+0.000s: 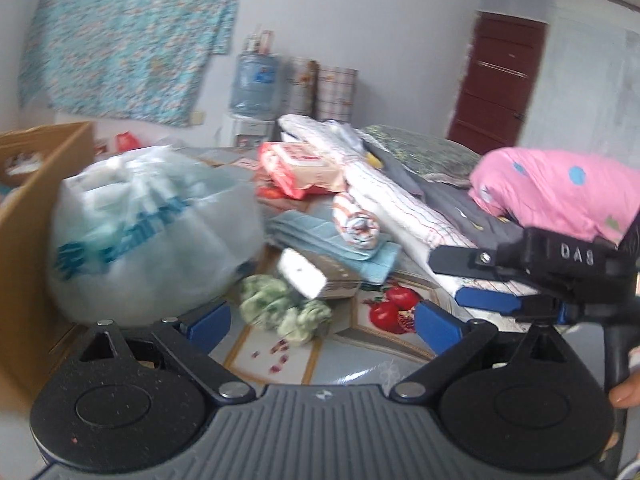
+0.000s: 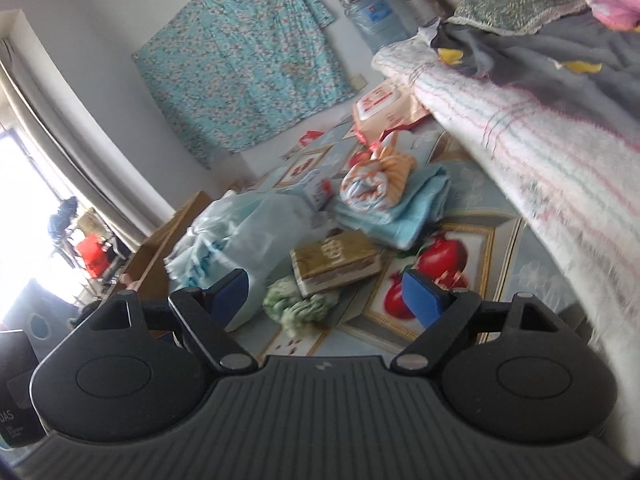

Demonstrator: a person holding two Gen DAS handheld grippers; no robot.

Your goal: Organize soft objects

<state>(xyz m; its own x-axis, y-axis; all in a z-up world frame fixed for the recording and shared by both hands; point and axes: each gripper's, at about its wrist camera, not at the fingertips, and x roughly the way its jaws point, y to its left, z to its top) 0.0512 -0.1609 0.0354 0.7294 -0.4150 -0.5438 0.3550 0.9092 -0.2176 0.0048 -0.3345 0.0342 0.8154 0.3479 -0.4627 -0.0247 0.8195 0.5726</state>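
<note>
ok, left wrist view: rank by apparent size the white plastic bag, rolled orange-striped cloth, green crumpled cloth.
1. white plastic bag, by far, though nearest the camera
2. green crumpled cloth
3. rolled orange-striped cloth, close to the green one; unsure

A green-and-white crumpled cloth (image 1: 286, 312) is seen lying on the fruit-patterned tabletop (image 1: 352, 364) near its front edge. Behind it, a light blue folded towel (image 1: 320, 240) is laid flat toward the middle, and a rolled orange-striped cloth (image 1: 358, 222) rests on top of it. A long white striped blanket (image 1: 400, 200), folded, is stretched along the right side, with a pink dotted quilt (image 1: 560, 192) bunched at the far right.
</note>
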